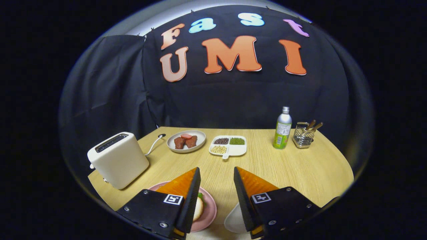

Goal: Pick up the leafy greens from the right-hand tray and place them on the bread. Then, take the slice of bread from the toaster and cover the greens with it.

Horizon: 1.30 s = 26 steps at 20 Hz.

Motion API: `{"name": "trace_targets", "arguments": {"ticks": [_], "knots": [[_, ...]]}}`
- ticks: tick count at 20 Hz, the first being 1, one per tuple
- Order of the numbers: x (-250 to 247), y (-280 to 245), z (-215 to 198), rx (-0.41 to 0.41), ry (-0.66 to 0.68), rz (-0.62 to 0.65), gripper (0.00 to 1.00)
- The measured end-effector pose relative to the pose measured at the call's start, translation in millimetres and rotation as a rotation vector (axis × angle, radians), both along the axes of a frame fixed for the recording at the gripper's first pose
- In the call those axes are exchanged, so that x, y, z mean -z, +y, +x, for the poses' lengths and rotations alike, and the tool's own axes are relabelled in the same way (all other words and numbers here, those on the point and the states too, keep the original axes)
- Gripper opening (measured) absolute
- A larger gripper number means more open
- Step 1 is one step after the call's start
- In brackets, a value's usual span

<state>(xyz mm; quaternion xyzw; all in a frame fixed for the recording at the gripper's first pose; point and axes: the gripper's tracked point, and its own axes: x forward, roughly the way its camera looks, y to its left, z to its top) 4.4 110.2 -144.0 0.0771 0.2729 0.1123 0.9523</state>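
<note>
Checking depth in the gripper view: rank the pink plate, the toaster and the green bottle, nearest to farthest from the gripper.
The gripper is open, holding nothing.
1. Pink plate, under the left finger.
2. Toaster, ahead to the left.
3. Green bottle, far beyond, to the right.

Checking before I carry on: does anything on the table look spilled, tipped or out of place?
Nothing stands out. The white toaster, green bottle and wire cutlery basket stand upright; the divided white tray keeps its beans in their compartments. The tool is open, holding nothing, over the pink plate with bread.
</note>
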Motion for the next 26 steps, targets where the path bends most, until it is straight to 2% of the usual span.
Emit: {"name": "trace_targets", "arguments": {"ticks": [3, 4, 6, 11, 16, 26], "knots": [[-32.7, -0.5, 5.1, 0.011, -0.101, 0.013, 0.65], [-41.8, -3.4, 5.1, 0.018, -0.139, -0.001, 0.71], [-59.5, -8.3, 7.4, 0.036, -0.223, -0.042, 0.77], [-96.3, -18.7, 5.7, 0.094, -0.393, -0.104, 0.84], [-104.6, -29.1, 5.0, 0.143, -0.437, -0.136, 0.89], [-113.9, -29.2, 7.1, 0.174, -0.490, -0.142, 0.92]]}}
